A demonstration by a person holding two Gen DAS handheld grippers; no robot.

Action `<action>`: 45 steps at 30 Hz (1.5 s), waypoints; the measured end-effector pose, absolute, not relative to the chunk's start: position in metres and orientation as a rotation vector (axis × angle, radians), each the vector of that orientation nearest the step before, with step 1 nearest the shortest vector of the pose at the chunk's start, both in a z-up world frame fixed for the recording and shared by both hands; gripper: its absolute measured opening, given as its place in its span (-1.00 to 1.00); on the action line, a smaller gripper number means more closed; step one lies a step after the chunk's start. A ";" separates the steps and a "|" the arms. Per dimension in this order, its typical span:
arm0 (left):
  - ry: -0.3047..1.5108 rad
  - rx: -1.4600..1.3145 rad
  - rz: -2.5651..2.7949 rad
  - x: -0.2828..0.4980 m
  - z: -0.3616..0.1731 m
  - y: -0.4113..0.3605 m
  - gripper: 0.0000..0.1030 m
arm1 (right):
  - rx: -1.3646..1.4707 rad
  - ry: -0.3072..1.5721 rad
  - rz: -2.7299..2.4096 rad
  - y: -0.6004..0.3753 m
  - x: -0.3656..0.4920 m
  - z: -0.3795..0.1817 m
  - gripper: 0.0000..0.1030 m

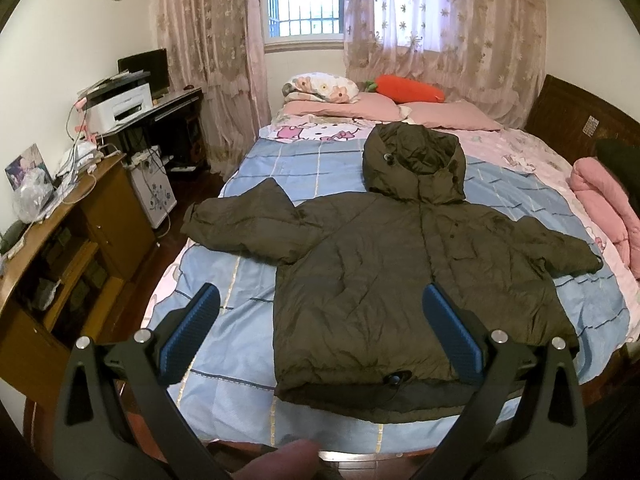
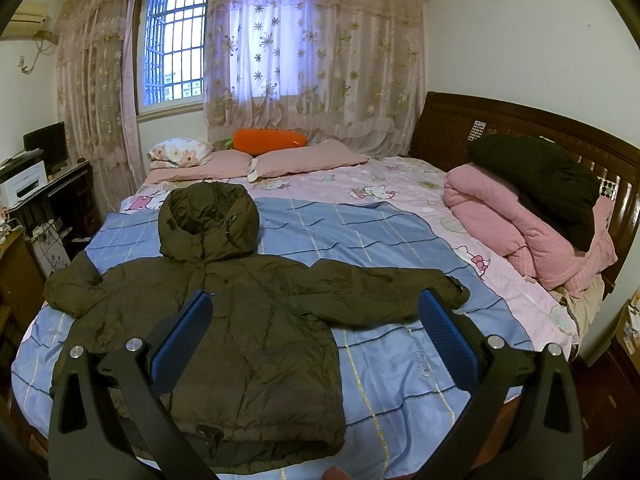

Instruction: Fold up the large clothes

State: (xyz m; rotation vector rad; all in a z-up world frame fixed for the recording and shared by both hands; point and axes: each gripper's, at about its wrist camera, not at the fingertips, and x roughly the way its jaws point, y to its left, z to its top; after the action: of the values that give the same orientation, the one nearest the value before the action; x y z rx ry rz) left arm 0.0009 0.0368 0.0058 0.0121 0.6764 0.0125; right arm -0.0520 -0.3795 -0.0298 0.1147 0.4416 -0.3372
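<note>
While both grippers, left [image 1: 320,336] and right [image 2: 316,340], hover with fingers wide apart and empty, the olive hooded puffer jacket [image 1: 400,280] lies spread flat on the bed [image 1: 240,320]; slick padding could slip from a shallow pinch.

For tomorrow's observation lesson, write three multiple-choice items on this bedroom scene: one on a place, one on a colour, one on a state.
1. Where does the jacket lie?
A. on the desk
B. on the blue checked sheet
C. on the floor

2. What colour is the carrot cushion?
A. orange
B. blue
C. white

3. How do the left tool and right tool stand?
A. both shut on a sleeve
B. one shut
C. both open, holding nothing

Answers: B, it is spread flat on the sheet; A, an orange body; C, both tools' pads stand wide apart above the jacket.
</note>
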 end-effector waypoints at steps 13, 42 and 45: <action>0.801 -0.691 -0.170 0.062 -0.033 0.201 0.96 | 0.088 0.485 -0.313 -0.364 -0.043 -0.027 0.97; 0.812 -1.089 -0.102 0.367 -0.285 0.397 0.95 | -0.049 0.583 -0.204 -0.302 0.029 -0.031 0.97; 0.808 -1.067 -0.095 0.386 -0.290 0.399 0.79 | -0.048 0.580 -0.192 -0.299 0.033 -0.031 0.97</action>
State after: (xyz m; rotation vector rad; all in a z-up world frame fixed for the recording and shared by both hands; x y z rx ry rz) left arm 0.3855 0.3993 -0.2902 -1.0666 0.8081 -0.0950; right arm 0.0333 -0.2989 -0.0308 -0.0483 0.5796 -0.1918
